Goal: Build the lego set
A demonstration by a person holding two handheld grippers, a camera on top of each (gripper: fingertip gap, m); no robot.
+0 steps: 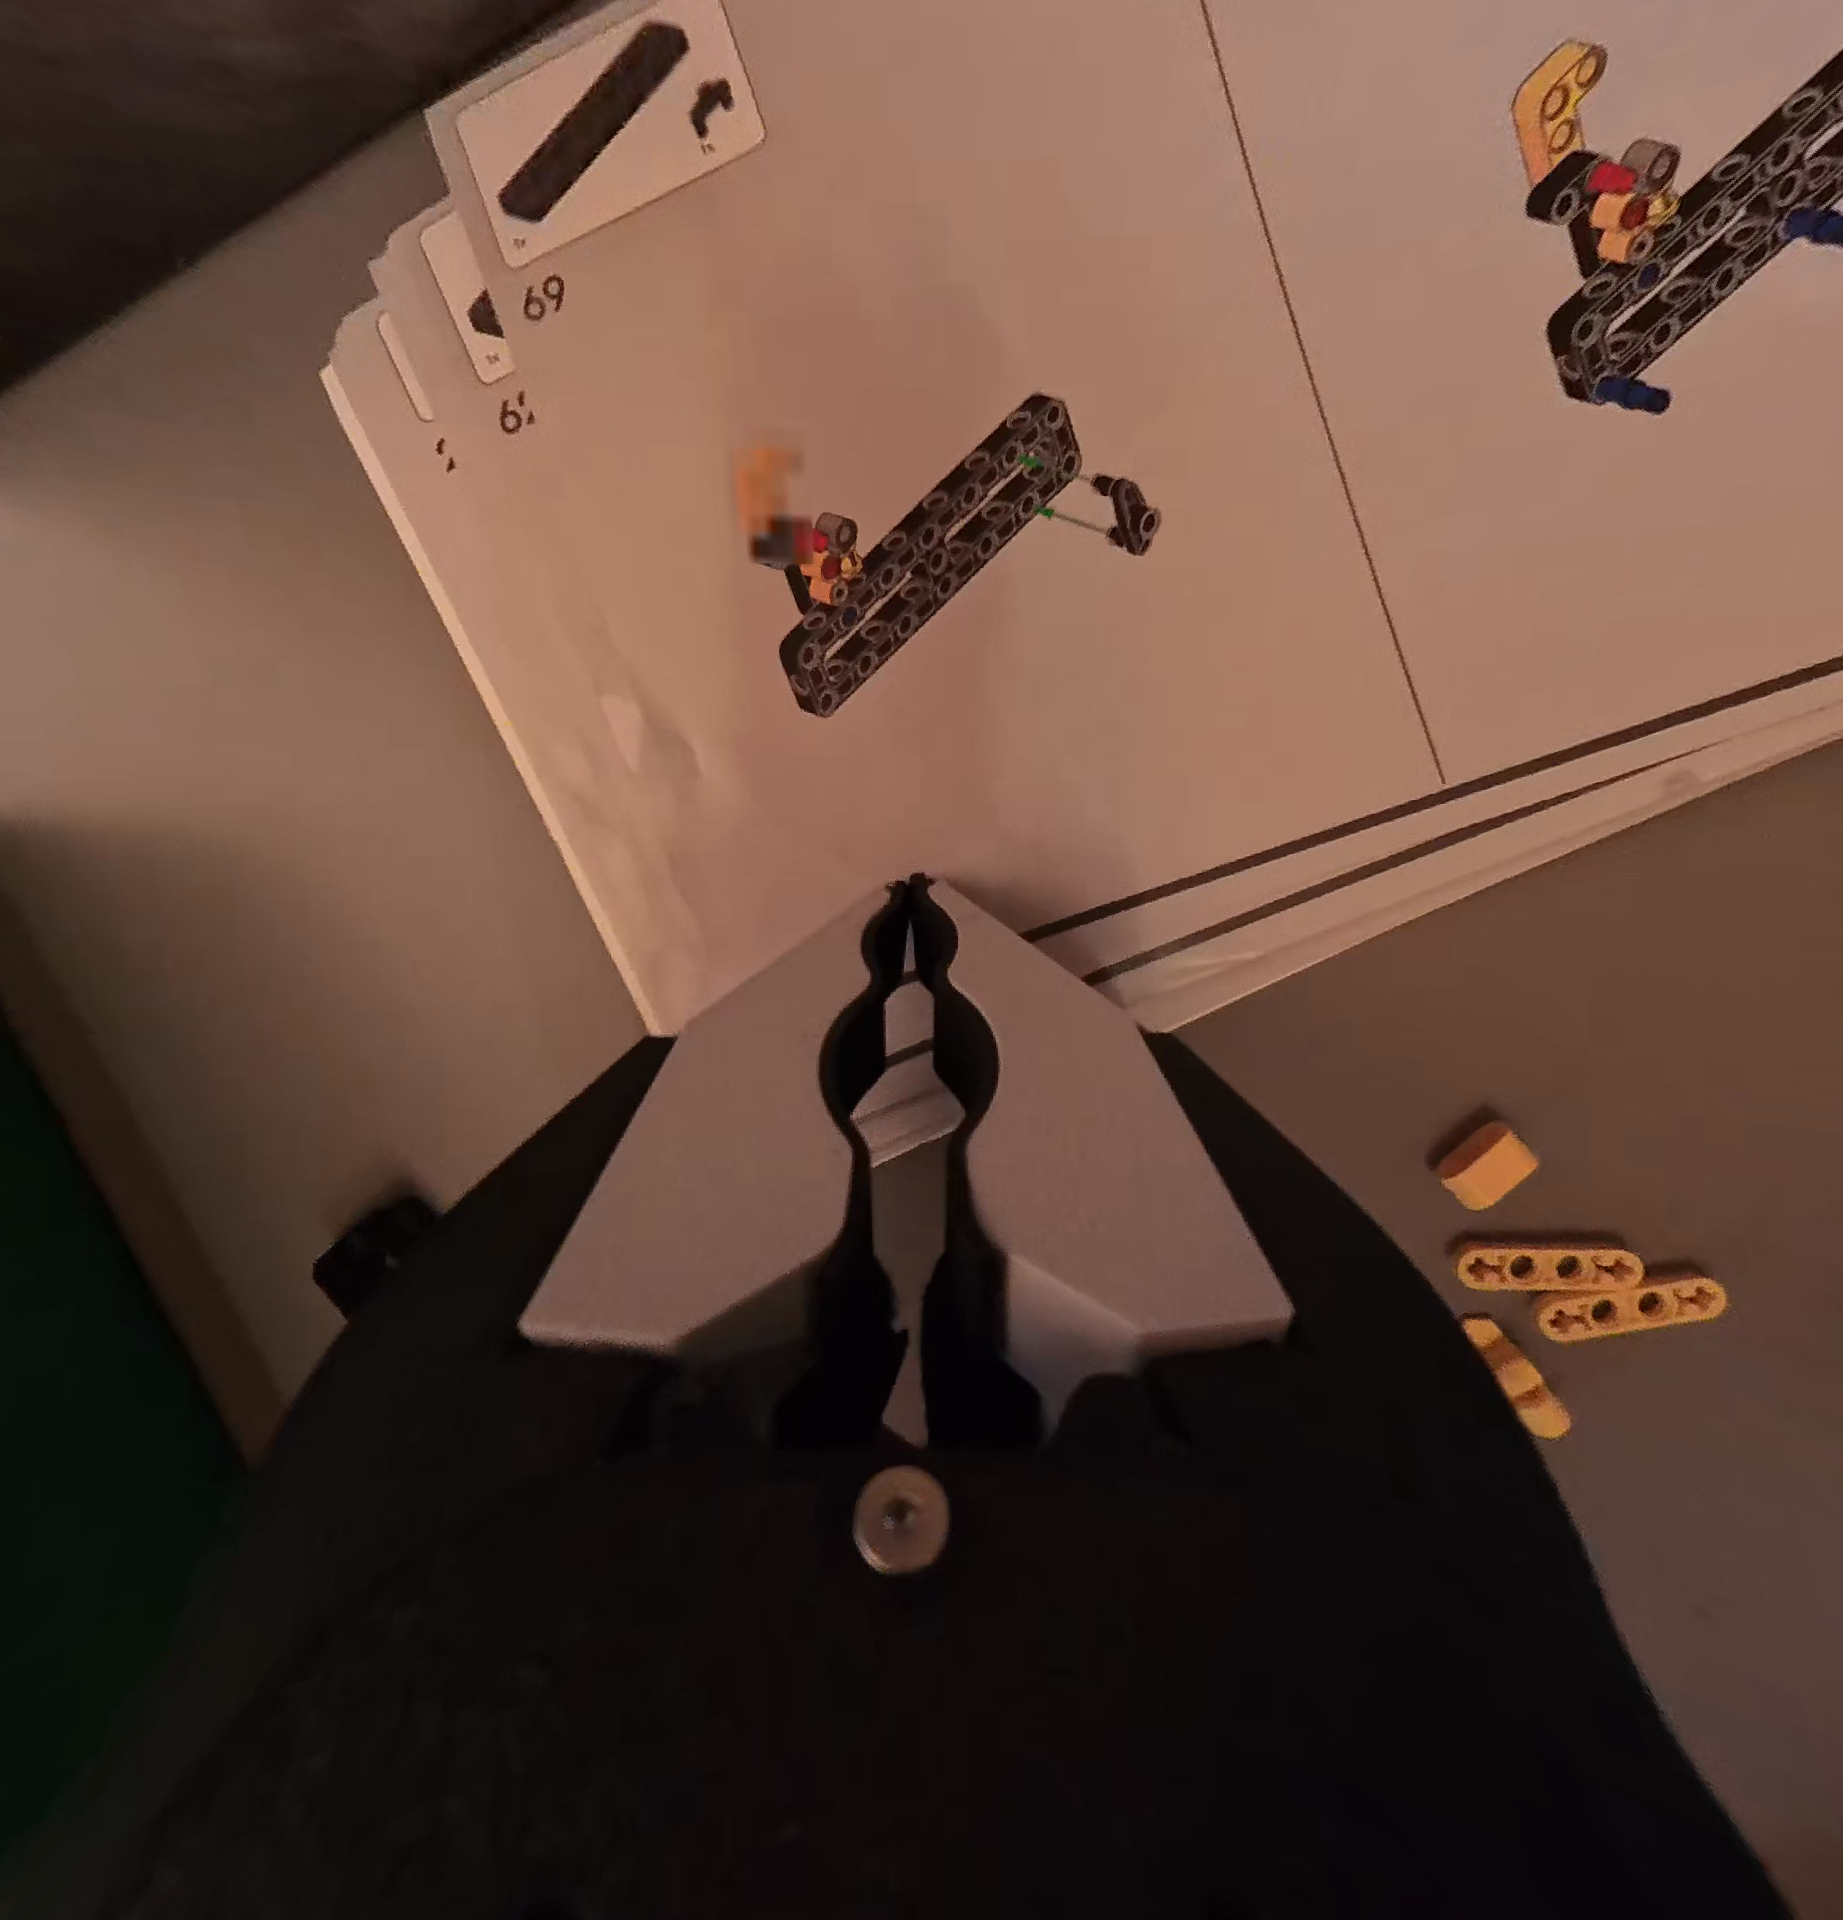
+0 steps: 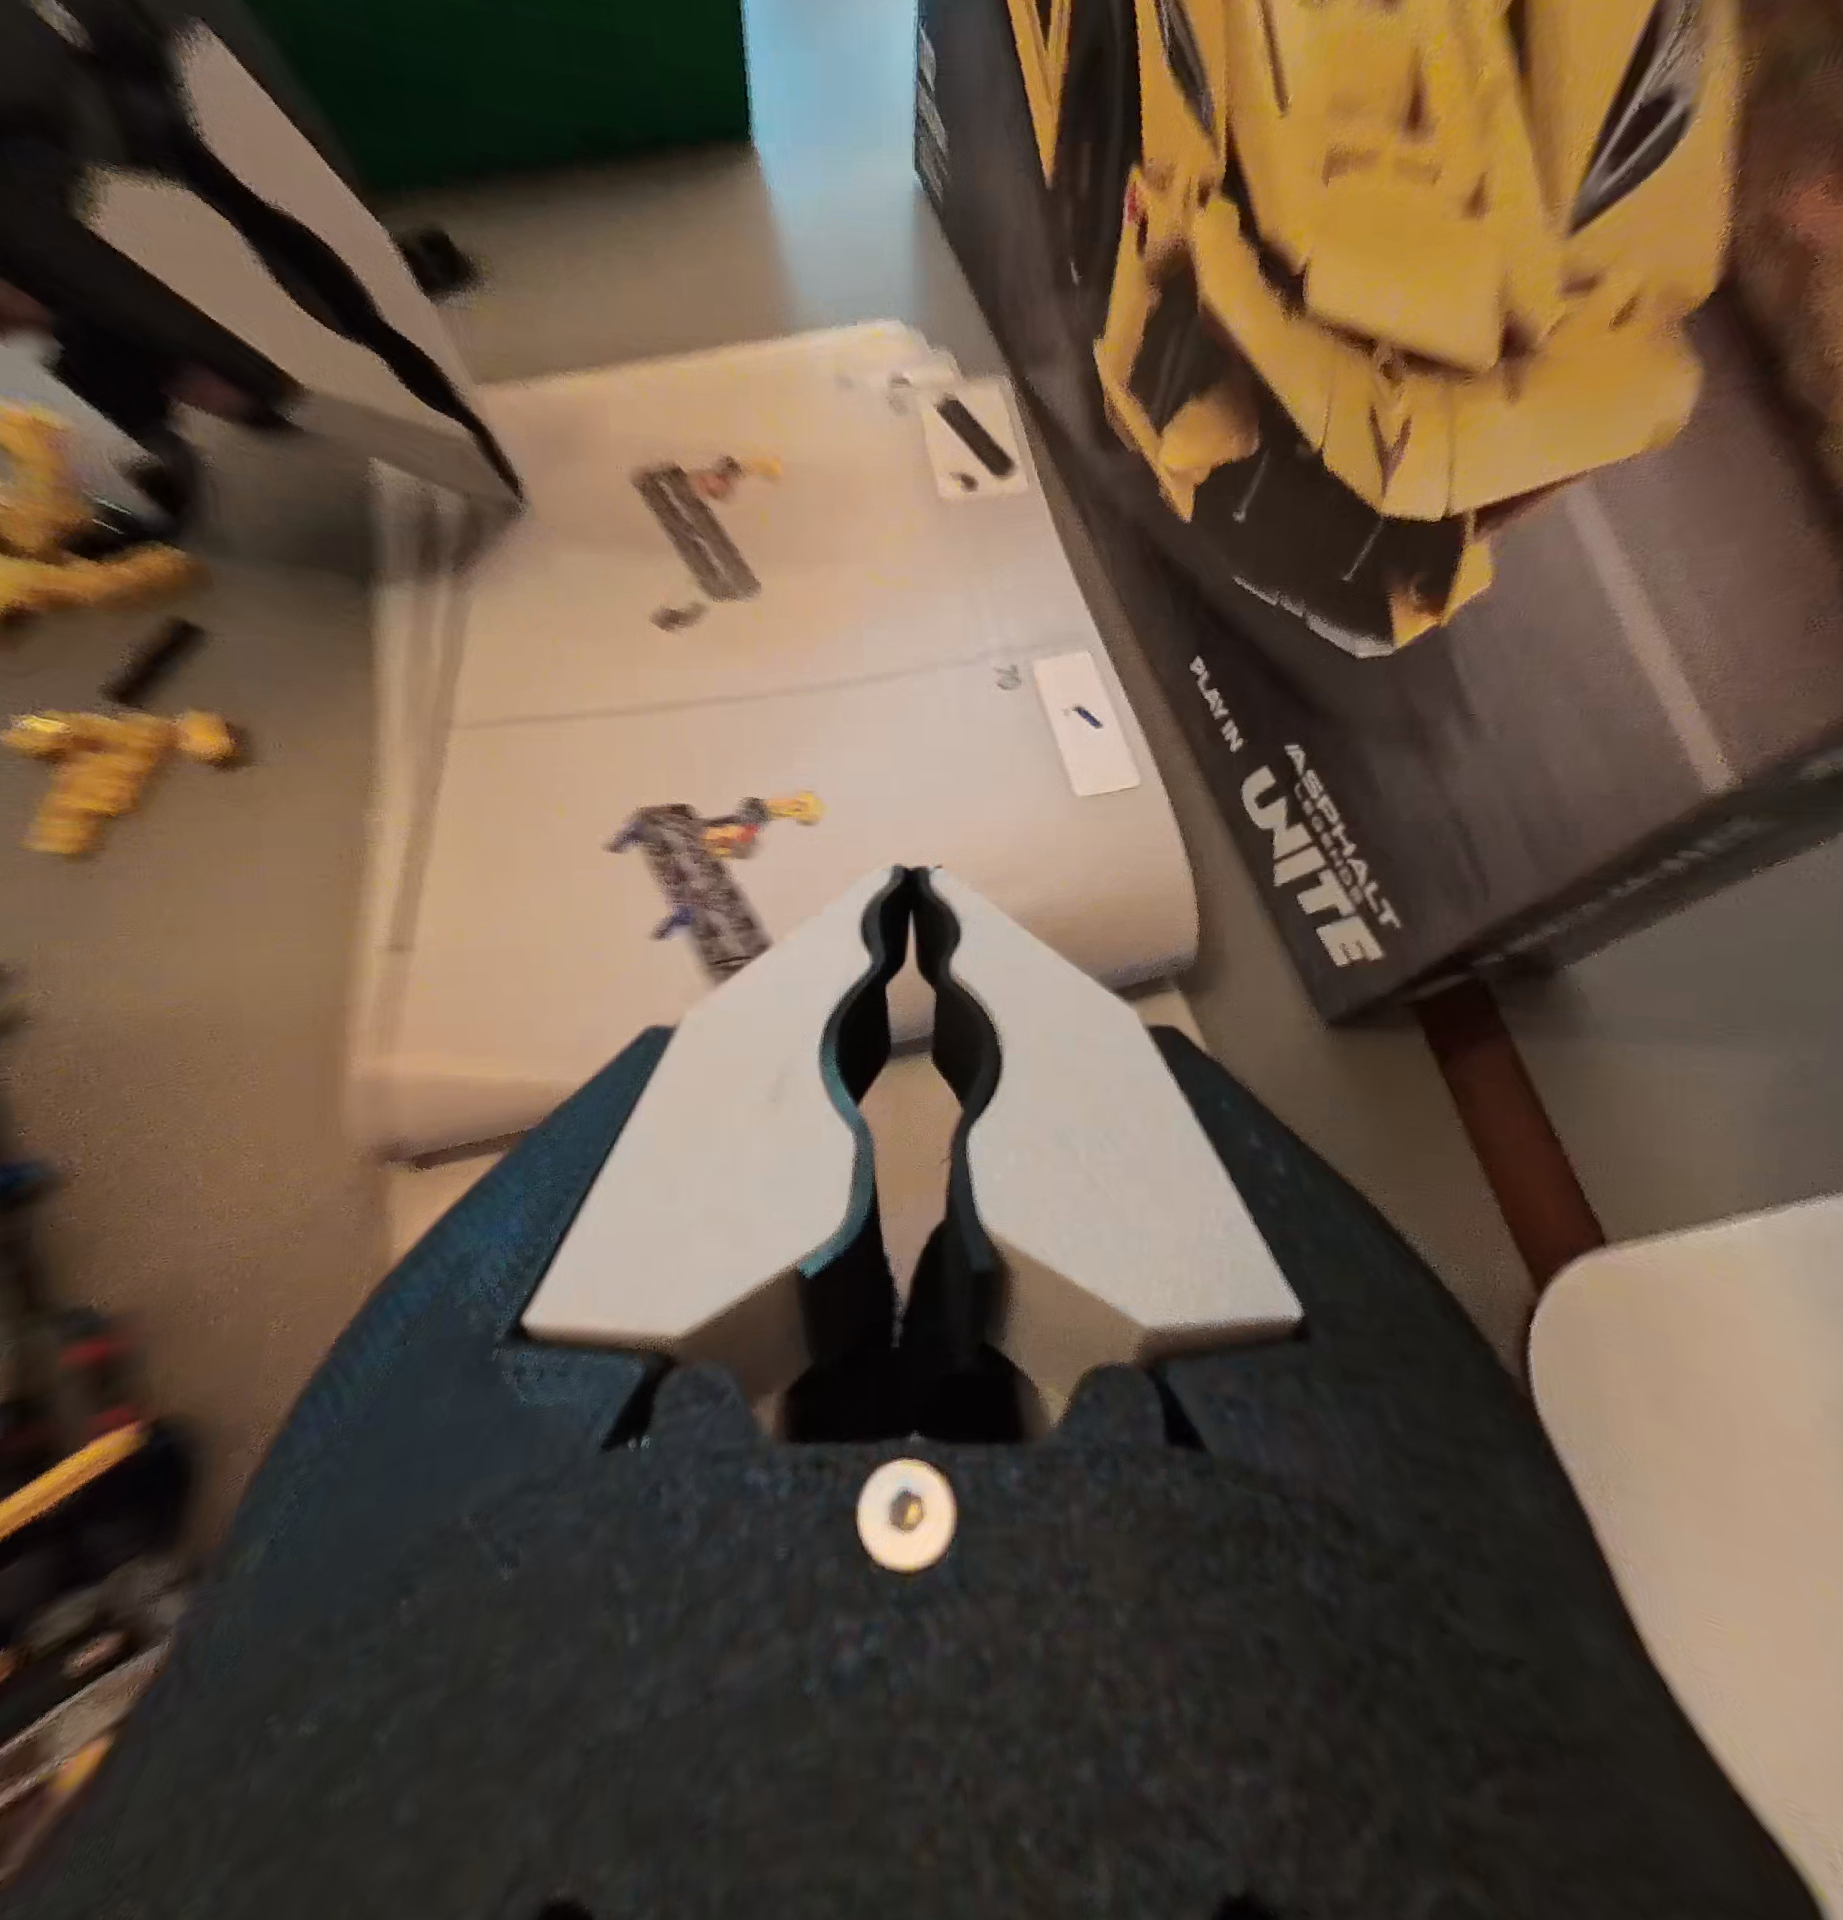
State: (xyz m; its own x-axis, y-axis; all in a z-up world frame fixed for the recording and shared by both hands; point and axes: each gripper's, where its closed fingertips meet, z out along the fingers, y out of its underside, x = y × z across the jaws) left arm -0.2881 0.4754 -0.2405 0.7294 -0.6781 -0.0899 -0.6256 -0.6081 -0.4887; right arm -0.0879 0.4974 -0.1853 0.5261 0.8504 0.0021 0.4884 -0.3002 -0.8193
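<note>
The open instruction booklet (image 1: 1000,312) lies on the grey table, with drawings of a black frame on its pages; it also shows in the right wrist view (image 2: 792,675). My left gripper (image 1: 915,885) is shut and empty, its tips over the booklet's near edge. Several loose yellow pieces (image 1: 1582,1278) lie on the table to its right. My right gripper (image 2: 912,873) is shut and empty, hovering over the booklet's near page. The left gripper also shows in the right wrist view (image 2: 273,312) at the upper left. Yellow pieces (image 2: 96,769) and a small black beam (image 2: 153,660) lie left of the booklet.
The set's box (image 2: 1519,675), dark with a yellow car picture, stands right of the booklet. A small black piece (image 1: 377,1242) lies left of my left gripper. A blurred heap of mixed pieces (image 2: 23,1403) sits at the far left. A white surface (image 2: 1727,1507) is at the lower right. The left gripper's tips are roughly 20 centimeters from the right gripper's. The small black piece (image 1: 377,1242) sits 12 centimeters or so from the ends of my left fingers. My right wrist view (image 2: 446,258) looks at it from another angle.
</note>
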